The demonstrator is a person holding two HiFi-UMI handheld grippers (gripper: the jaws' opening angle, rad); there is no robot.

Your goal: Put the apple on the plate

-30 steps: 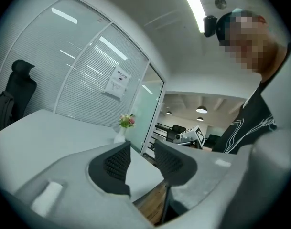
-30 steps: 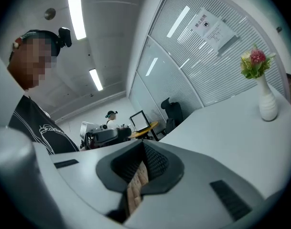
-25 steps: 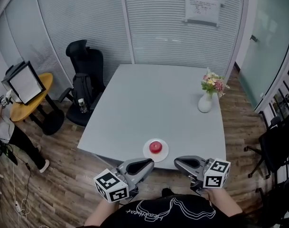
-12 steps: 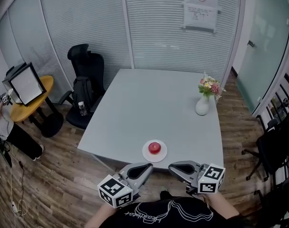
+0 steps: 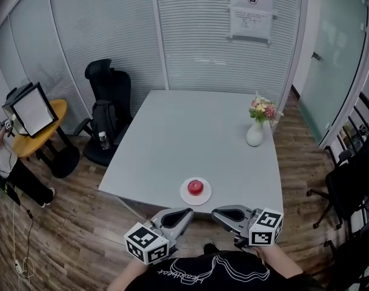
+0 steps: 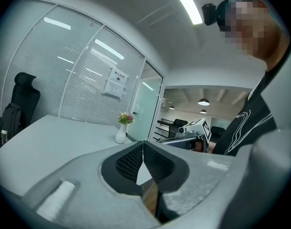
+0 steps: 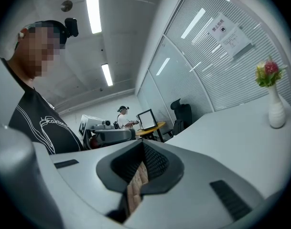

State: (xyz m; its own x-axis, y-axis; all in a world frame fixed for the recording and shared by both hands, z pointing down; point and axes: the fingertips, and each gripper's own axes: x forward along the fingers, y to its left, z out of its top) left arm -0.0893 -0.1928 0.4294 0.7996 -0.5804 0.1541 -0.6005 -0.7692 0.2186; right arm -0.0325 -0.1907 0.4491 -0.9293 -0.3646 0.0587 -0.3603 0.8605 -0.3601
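Note:
A red apple (image 5: 196, 187) rests on a small white plate (image 5: 187, 196) near the front edge of the grey table (image 5: 190, 138). My left gripper (image 5: 190, 211) is held below that edge, pointing inward to the right, jaws shut and empty. My right gripper (image 5: 213, 212) faces it from the right, tips close together, jaws also shut with nothing between them. In the left gripper view my left gripper (image 6: 143, 142) shows closed pads with the right gripper beyond. In the right gripper view my right gripper (image 7: 143, 142) has its pads touching. Neither gripper view shows the apple.
A white vase of flowers (image 5: 255, 132) stands at the table's right side. A black office chair (image 5: 108, 96) sits at the left of the table, and a round yellow side table with a monitor (image 5: 31, 111) is further left. Glass walls surround the room.
Both grippers drew inward toward each other below the table's front edge. The head view rose slightly. The apple and plate stayed put.

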